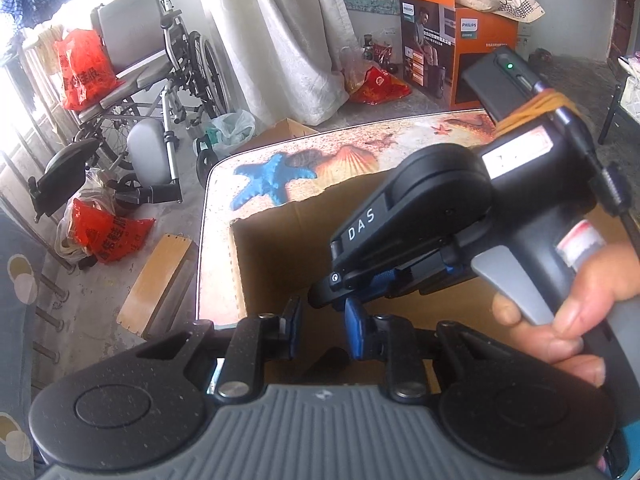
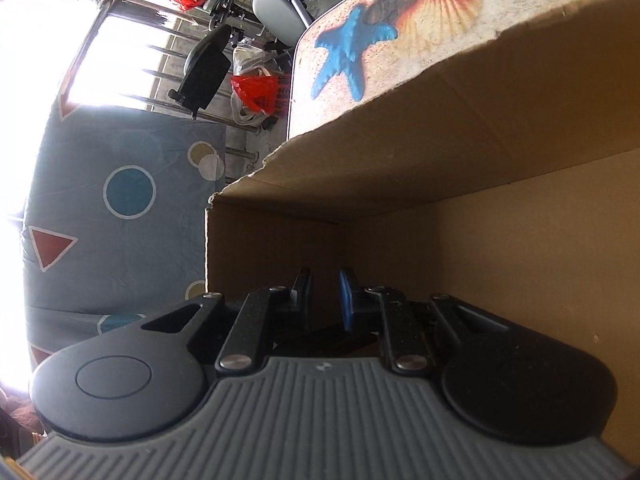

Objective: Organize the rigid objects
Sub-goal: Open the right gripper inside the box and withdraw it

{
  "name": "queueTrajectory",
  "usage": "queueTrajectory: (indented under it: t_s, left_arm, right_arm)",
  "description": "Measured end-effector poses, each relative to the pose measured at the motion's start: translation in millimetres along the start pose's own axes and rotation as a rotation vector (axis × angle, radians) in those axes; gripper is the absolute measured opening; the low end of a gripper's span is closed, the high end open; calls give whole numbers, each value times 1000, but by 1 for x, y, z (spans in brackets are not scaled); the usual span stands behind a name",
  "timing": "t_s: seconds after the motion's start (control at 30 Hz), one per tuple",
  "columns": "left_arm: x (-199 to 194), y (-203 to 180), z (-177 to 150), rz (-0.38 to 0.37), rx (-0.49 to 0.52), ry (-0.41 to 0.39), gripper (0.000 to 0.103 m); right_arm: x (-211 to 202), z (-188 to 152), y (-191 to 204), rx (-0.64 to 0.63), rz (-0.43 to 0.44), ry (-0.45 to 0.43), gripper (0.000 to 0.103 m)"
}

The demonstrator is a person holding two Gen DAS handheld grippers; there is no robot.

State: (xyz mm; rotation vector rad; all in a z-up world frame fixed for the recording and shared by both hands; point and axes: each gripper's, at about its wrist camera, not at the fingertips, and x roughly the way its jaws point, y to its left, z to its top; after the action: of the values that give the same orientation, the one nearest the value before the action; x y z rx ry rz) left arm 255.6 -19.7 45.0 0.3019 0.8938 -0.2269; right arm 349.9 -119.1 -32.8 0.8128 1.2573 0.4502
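Left gripper: jaws drawn nearly together, nothing between, above the box.
Right gripper: jaws pressed close, empty, inside the box.
Cardboard box: open, on the seashell-print desk.

A wheelchair stands on the concrete floor beside a glaring window.

You have the cardboard box sitting on the counter, close to its left edge and near corner. Your right gripper reaches down into the box from the right, just ahead of your left gripper. Left of the counter, on the floor, lies a wooden board; beyond it stands a wheelchair. Behind the counter sits a printed carton.
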Motion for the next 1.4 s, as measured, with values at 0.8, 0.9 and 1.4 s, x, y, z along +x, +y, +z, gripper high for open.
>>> queueTrajectory:
  t_s: [0.8,0.9,1.4]
  left_arm:
    - [-166,-19,-81,-196,-76,-302,98]
    - [-171,-38,-105,-259,-68,-303,101]
    - [-120,-124,-190,-413,-26,-180,86]
  right_arm:
    - [-227,-136,23,-238,127,-267,19]
    - [-263,-185,-5,-228,149,-306,25]
    - [-242,-289,-121,-18,137,-368,27]
